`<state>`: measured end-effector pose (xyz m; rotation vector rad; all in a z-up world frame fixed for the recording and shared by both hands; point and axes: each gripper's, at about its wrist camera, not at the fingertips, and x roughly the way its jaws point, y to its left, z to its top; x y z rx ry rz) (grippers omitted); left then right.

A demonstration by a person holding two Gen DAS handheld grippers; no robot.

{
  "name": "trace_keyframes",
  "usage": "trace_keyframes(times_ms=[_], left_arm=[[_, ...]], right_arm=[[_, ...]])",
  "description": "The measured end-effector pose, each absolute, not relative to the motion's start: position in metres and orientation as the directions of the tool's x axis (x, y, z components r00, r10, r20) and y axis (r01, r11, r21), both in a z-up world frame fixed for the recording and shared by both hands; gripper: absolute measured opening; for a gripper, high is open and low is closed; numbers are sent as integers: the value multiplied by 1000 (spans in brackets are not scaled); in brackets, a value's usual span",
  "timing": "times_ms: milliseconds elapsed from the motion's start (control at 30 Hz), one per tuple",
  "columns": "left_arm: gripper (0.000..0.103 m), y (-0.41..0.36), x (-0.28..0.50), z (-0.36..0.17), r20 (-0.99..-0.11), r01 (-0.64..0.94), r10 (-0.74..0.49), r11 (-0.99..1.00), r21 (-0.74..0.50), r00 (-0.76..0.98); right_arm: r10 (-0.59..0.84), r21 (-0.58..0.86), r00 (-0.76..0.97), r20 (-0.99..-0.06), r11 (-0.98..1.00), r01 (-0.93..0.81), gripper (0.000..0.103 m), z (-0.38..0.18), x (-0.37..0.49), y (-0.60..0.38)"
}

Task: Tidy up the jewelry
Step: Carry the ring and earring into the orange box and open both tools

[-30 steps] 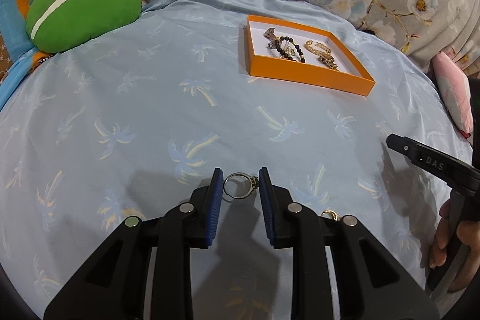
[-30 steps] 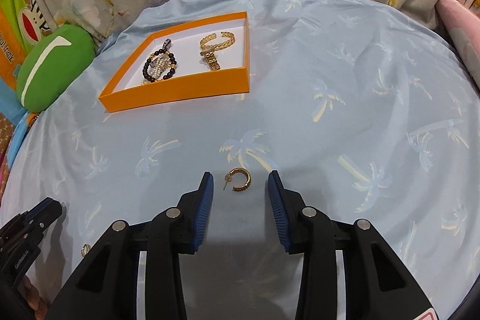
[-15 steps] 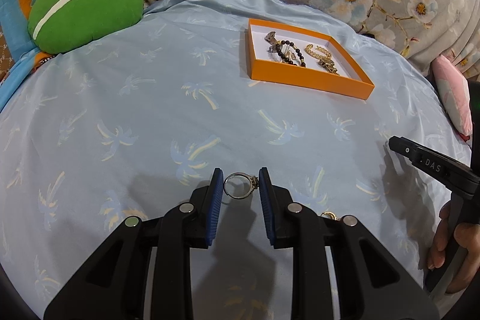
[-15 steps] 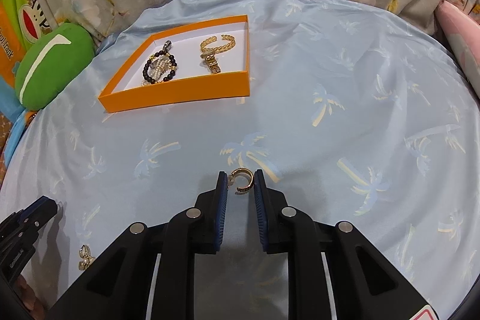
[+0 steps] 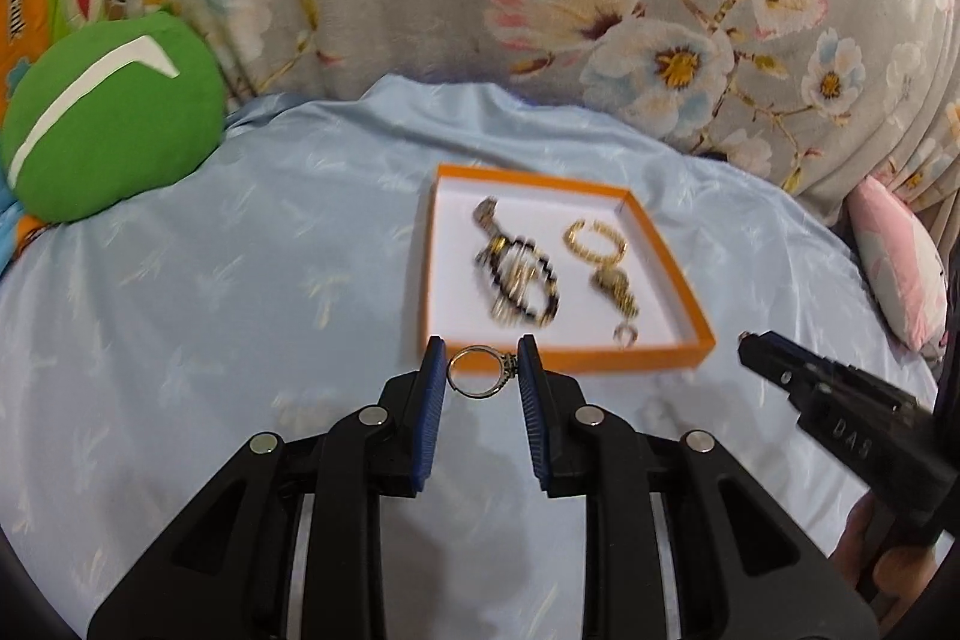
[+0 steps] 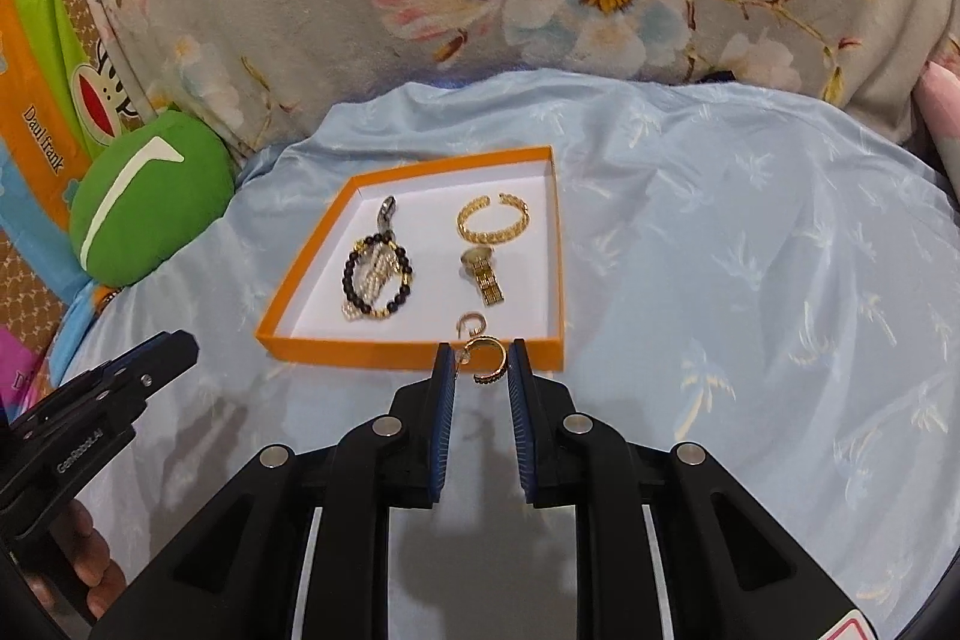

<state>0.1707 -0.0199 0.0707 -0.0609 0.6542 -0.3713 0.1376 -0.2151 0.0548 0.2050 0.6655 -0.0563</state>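
Our left claw pinches a thin ring by its sides; our right claw pinches a gold earring; both look tiny, light, hard and slippery, so we squeeze gently; the orange tray sits just ahead.

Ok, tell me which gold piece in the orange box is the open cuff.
The gold cuff bracelet at the box's far right: a wide band with a gap, unlike the gold watch and small hoop earring nearer the tongs.

"Daul frank" on orange cloth, "GenRobot.AI" on left gripper
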Motion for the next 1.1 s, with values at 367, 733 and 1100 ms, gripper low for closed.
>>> trace_keyframes(times_ms=[367,733,1100], left_arm=[[24,-73,246,50,-592,339,-366,927,-163,718],[24,-81,256,36,-606,349,-356,927,-136,711],[34,-85,260,29,-630,345,-341,931,-122,697]], right_arm=[[34,185,767,-640,977,111,17,28,206,-225],[21,162,755,-655,980,114,17,14,217,-225],[12,150,755,-656,982,114,20,11,218,-223]])
